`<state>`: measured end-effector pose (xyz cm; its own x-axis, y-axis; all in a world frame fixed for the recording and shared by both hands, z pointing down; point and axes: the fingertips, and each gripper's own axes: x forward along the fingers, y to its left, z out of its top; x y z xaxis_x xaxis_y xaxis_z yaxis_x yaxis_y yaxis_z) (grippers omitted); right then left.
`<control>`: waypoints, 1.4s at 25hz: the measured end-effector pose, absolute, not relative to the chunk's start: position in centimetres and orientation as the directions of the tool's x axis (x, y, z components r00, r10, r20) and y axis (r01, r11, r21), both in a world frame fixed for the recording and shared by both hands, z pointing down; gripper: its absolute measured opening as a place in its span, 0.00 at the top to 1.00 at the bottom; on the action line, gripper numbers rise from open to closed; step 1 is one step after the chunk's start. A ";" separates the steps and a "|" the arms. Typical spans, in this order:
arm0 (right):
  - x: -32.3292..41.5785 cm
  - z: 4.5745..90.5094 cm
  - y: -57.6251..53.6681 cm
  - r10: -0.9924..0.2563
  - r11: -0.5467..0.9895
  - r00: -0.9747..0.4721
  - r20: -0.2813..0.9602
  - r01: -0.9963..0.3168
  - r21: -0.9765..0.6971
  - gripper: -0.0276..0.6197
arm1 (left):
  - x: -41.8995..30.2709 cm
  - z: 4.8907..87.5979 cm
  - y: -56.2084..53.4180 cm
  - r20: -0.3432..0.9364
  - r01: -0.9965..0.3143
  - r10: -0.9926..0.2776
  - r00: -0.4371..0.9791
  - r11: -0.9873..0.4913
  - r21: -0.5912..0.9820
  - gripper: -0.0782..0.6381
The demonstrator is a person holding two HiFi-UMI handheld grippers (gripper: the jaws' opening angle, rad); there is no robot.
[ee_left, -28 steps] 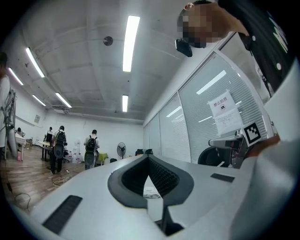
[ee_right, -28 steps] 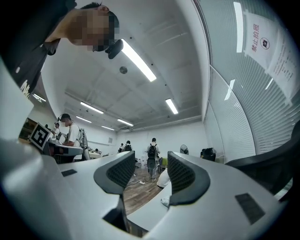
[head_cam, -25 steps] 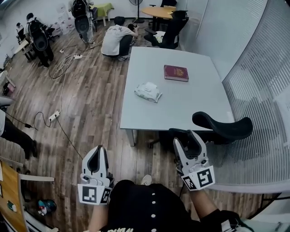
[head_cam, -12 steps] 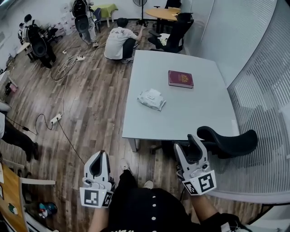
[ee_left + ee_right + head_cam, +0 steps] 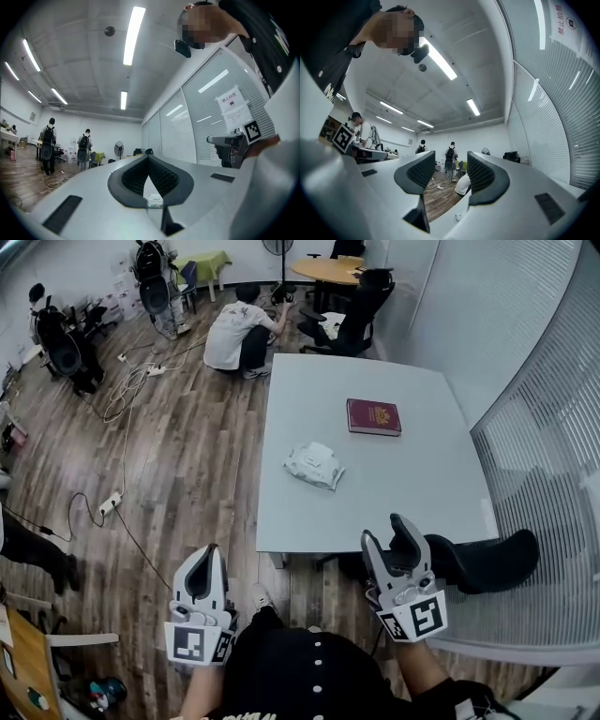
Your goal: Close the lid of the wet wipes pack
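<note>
The wet wipes pack [image 5: 314,465], white and crumpled, lies on the left half of the white table [image 5: 412,484]; I cannot tell how its lid stands from here. Both grippers hang short of the table's near edge, well away from the pack. My left gripper [image 5: 203,557] is over the wooden floor with its tips touching and nothing held. In the left gripper view the pack [image 5: 153,200] shows through the gap below the closed tips of that gripper [image 5: 149,158]. My right gripper [image 5: 386,538] stands open and empty near the table's front edge; the right gripper view shows its jaws [image 5: 451,174] apart.
A dark red book [image 5: 373,415] lies further back on the table. A black office chair [image 5: 478,562] sits at the near right corner, by my right gripper. A person [image 5: 239,332] crouches beyond the far end. Cables [image 5: 122,399] run over the floor; a blinds wall [image 5: 553,456] is on the right.
I have moved toward the table with both grippers; the table and pack sit lower and nearer in the head view. Neither gripper's jaws have changed.
</note>
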<state>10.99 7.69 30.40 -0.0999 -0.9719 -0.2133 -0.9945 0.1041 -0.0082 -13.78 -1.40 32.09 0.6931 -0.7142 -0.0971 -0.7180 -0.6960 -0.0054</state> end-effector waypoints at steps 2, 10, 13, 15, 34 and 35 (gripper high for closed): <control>11.1 30.5 6.3 -0.973 0.100 -0.094 -0.209 -0.995 -0.017 0.63 | -13.5 32.2 -2.9 -0.090 -0.712 -0.709 0.700 -0.703 -0.002 0.89; 11.8 30.6 1.5 -0.981 0.045 -0.038 -0.190 -0.998 -0.035 0.63 | -12.7 31.7 -8.4 -0.090 -0.672 -0.669 0.738 -0.741 -0.001 0.89; 11.5 30.5 -0.3 -0.982 0.021 -0.014 -0.187 -0.999 -0.032 0.63 | -13.0 31.8 -10.6 -0.087 -0.658 -0.656 0.750 -0.753 -0.001 0.89; 11.1 30.4 -1.3 -0.983 0.006 0.000 -0.186 -1.000 -0.030 0.63 | -13.2 31.9 -12.1 -0.087 -0.647 -0.645 0.760 -0.763 0.004 0.89; 8.1 33.2 -7.9 -0.995 -0.062 0.067 -0.075 -0.996 -0.059 0.63 | -16.1 35.0 -20.4 -0.037 -0.573 -0.575 0.817 -0.818 0.047 0.89; 8.3 33.2 -8.3 -0.995 -0.063 0.068 -0.074 -0.996 -0.066 0.63 | -15.8 35.0 -20.5 -0.039 -0.571 -0.573 0.819 -0.820 0.050 0.89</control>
